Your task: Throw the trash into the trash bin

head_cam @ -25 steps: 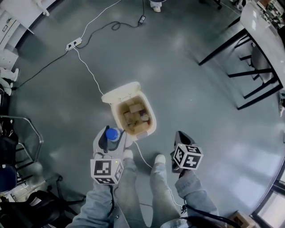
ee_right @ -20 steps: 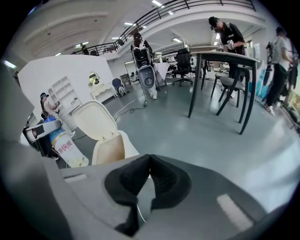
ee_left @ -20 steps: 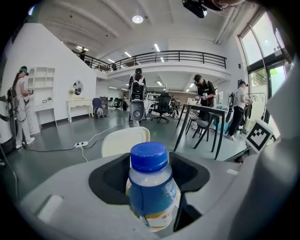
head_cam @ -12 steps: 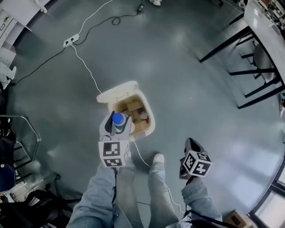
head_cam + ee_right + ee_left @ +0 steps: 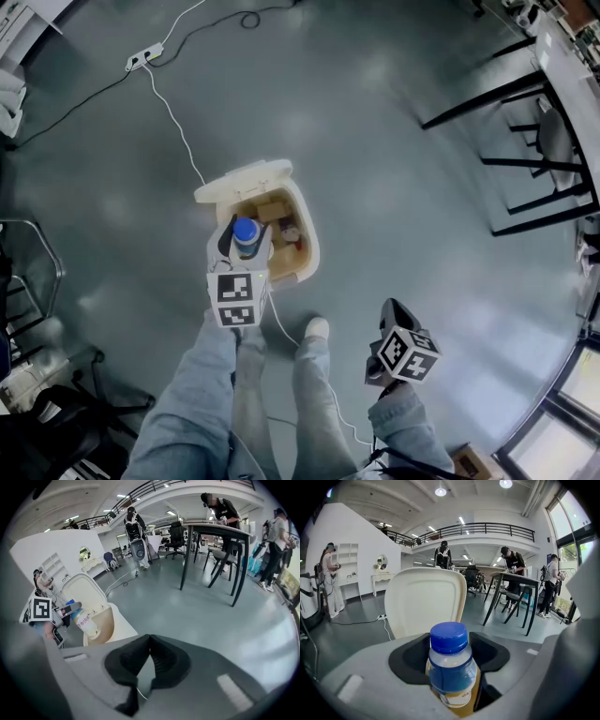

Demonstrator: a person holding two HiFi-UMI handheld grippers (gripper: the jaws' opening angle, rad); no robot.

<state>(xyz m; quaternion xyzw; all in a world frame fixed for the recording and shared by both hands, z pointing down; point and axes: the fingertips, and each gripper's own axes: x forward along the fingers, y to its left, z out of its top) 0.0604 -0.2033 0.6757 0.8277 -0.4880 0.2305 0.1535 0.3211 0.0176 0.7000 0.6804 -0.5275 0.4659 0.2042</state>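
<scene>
The left gripper [image 5: 242, 246] is clamped on 1 bottle [image 5: 245, 232], a clear one with a blue cap [image 5: 448, 637] and a pale label. The left gripper view shows both jaws pressed against its sides just below the cap. The bottle hangs over the bin [image 5: 309, 242], above the opening's near-left corner. In the right gripper view it tilts, cap towards the gripper and base pointing down into the bin's mouth. The lid [image 5: 246, 180] stands open at the far edge, and brownish scraps [image 5: 272, 212] already lie inside.

The right gripper [image 5: 390, 311] holds nothing. Its 2 jaws meet at the tips with only floor showing behind them, and it hangs low beside the person's right leg, well apart from the bin. A white cable [image 5: 173, 117] runs across the floor to the bin's near edge.

By my reading the task is close to finished: the bottle has been picked up and brought to the bin, and the lid needs no handling. What is left is the release. The jaws have to part so that the bottle drops in, and it may be worth shifting a little further towards the centre first, since the bottle sits near the rim and could clip it. Whether more trash waits elsewhere, these views do not show.
</scene>
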